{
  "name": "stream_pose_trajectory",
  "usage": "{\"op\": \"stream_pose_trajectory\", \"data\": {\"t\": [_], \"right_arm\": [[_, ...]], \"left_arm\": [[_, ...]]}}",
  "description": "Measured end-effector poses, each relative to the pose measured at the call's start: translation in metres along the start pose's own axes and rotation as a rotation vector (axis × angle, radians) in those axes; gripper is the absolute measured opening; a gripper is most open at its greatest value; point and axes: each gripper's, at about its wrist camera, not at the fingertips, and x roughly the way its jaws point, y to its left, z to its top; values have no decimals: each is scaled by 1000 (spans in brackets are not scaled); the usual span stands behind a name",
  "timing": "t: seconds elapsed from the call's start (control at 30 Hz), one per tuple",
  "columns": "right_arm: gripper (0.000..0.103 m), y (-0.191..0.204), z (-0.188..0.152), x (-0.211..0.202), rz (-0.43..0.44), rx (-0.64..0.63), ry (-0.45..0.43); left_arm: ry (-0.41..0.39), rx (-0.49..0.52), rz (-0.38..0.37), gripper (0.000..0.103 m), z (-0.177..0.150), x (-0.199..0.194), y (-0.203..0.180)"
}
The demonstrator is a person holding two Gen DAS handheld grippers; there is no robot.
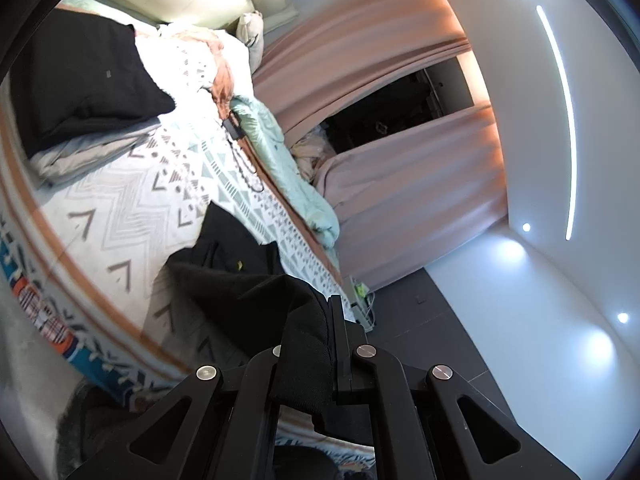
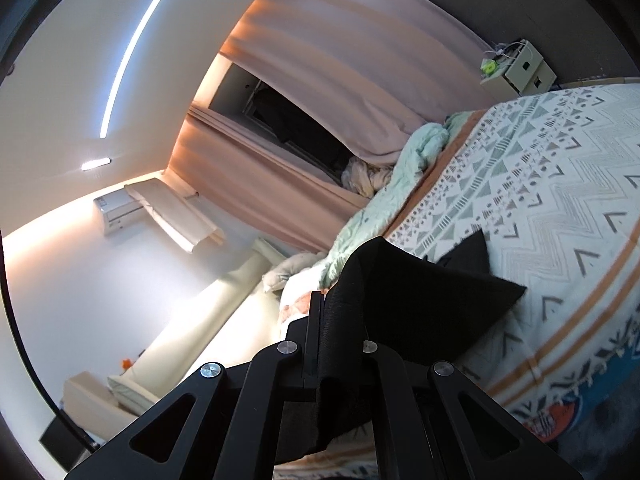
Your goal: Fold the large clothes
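A big bed [image 1: 132,216] fills the left of the left view and the right of the right view. Its cover is white with zigzags and triangles, and orange stripes run near its edge. Soft pink curtains [image 1: 400,168] hang behind it in long folds. Dark floor lies open at the lower right of the left view.

A stack of folded clothes [image 1: 80,92], black on grey, sits at the upper left.

The black garment [image 1: 240,280] is thick and soft. It droops from both grippers onto the bed.

The left gripper [image 1: 334,332] is closed tight on one edge of it. The right gripper [image 2: 324,320] pinches another edge.
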Motion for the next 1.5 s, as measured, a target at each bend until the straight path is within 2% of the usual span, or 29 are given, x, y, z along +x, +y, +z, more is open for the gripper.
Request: {"op": "stream_pose_trajectory", "data": {"t": [0.37, 0.57, 0.8, 0.97, 1.17, 1.33, 1.5], "right_arm": [[3, -17, 32, 54, -14, 27, -27], [3, -23, 57, 99, -36, 60, -38], [3, -34, 75, 151, -75, 143, -66], [3, -41, 83, 189, -158, 213, -111], [4, -72, 89, 234, -281, 357, -142], [4, -107, 90, 270, -377, 447, -127], [4, -141, 84, 297, -481, 412, -58]], "left_arm": [[-35, 8, -21, 3, 41, 61, -14], [-36, 9, 4, 3, 77, 113, -18], [-7, -24, 65, 3, 115, 174, -8], [28, -57, 123, 3, 133, 217, 3], [54, -127, 208, 3, 146, 270, 28], [66, -177, 265, 3, 150, 315, 56], [95, -189, 358, 3, 148, 354, 85]]}}
